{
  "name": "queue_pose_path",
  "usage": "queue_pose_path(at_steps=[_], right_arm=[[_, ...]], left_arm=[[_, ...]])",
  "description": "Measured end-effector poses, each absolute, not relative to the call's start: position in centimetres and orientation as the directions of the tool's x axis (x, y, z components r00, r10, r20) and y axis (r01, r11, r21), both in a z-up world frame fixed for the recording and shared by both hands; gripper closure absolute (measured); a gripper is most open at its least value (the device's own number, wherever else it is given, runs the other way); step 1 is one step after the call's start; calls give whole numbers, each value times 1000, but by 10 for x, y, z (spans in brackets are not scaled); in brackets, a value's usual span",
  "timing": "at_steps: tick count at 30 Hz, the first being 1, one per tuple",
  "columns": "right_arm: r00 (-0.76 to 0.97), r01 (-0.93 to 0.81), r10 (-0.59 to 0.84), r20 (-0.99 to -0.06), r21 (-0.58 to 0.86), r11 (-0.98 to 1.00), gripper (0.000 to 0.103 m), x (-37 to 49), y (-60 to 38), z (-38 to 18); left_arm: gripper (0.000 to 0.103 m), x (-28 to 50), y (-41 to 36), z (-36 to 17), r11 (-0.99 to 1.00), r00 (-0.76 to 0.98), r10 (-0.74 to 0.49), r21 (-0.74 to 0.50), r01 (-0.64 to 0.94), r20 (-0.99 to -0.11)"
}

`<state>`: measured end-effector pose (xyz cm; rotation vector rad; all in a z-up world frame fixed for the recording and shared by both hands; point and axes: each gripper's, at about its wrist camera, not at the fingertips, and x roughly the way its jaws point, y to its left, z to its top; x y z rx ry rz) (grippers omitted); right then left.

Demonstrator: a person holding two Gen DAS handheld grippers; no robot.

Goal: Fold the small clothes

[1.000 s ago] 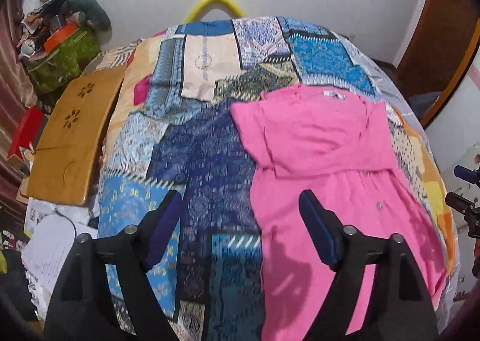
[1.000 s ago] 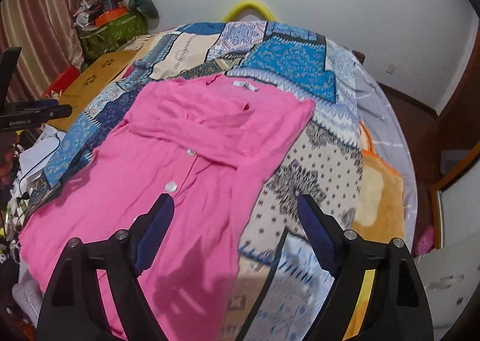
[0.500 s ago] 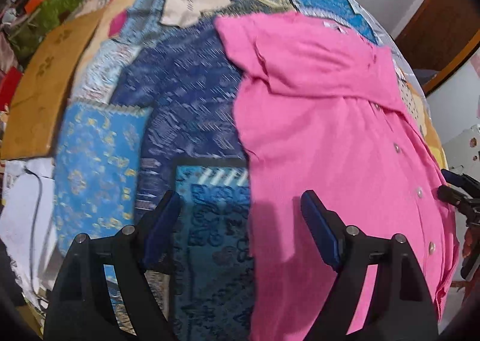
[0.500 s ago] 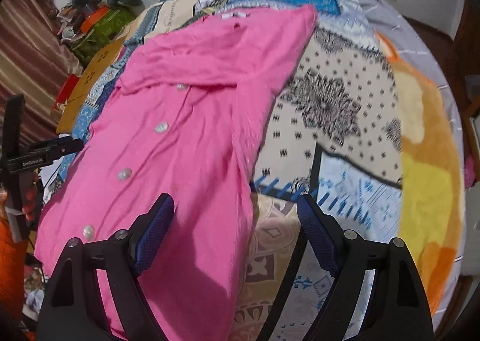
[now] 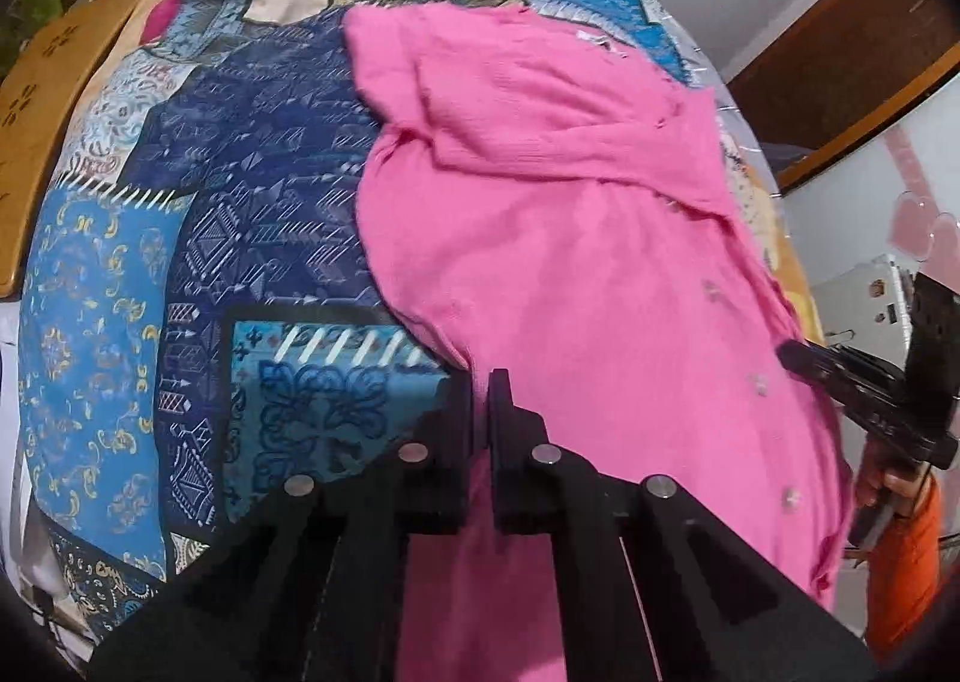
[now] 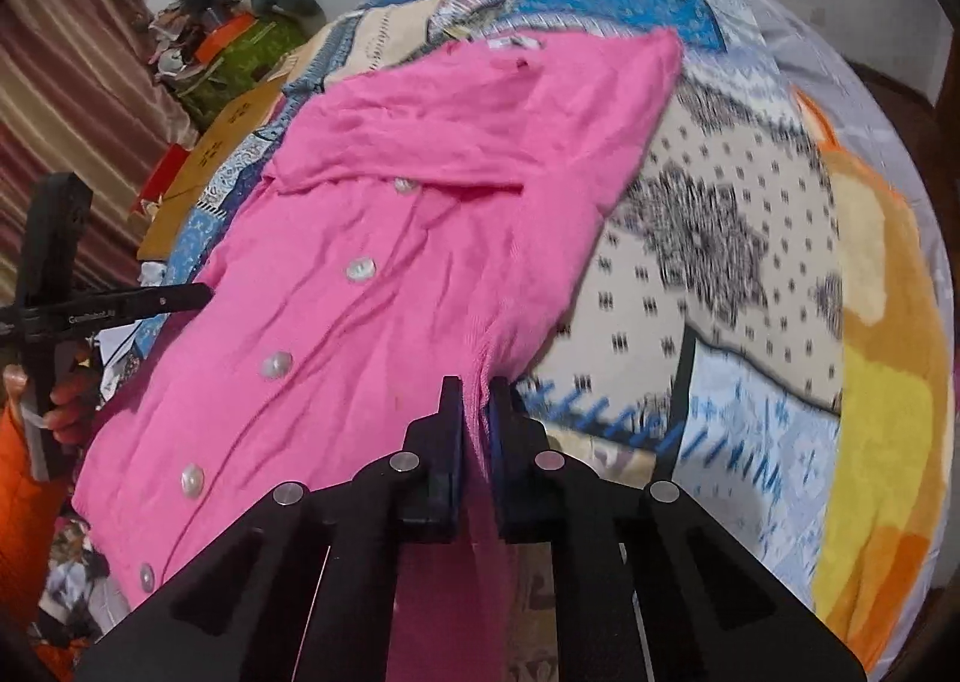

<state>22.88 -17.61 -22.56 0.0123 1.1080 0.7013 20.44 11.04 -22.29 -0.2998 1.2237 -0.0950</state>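
Note:
A pink buttoned cardigan (image 5: 570,238) (image 6: 408,214) lies spread on a patchwork bedspread (image 5: 198,214) (image 6: 750,238), its sleeves folded across the chest. My left gripper (image 5: 480,382) is shut on the cardigan's left side edge near the hem, with pink fabric pinched between the pads. My right gripper (image 6: 477,388) is shut on the cardigan's right side edge, a bunched strip of knit between its pads. Each gripper shows in the other's view: the right gripper (image 5: 798,361) at the far right edge, the left gripper (image 6: 198,292) at the far left.
A wooden board (image 5: 42,100) (image 6: 210,166) lies beside the bed on the left. A cluttered pile with a green bag (image 6: 240,52) stands by the striped curtain (image 6: 66,100). A brown door frame (image 5: 840,70) is at the right. An orange sleeve (image 5: 906,562) shows.
Both grippers came down onto the cardigan's side edges and went from wide open to shut on the fabric. The views now tilt more steeply onto the bed.

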Motion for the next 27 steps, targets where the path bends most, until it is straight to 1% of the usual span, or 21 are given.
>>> queue_pose_path(at_steps=[6, 11, 15, 21, 23, 27], right_arm=[[347, -549, 543, -765, 303, 779, 97, 243, -172, -191], [432, -531, 530, -730, 269, 803, 97, 265, -174, -165], [468, -513, 516, -717, 255, 820, 97, 287, -174, -155], [510, -487, 473, -719, 212, 847, 97, 324, -167, -156], [523, -469, 450, -723, 196, 861, 97, 334, -167, -160], [503, -428, 431, -749, 217, 877, 97, 359, -166, -179]], left_arm=[[99, 215, 99, -185, 976, 454, -171, -213, -42, -874], [99, 235, 100, -157, 988, 531, -101, -149, -49, -841], [99, 256, 100, -146, 993, 565, -38, -93, -69, -824], [99, 299, 109, -153, 994, 565, 26, -36, -99, -825], [99, 315, 113, -164, 994, 549, 56, -8, -113, -834], [99, 336, 123, -193, 990, 493, 75, 6, -141, -867]])
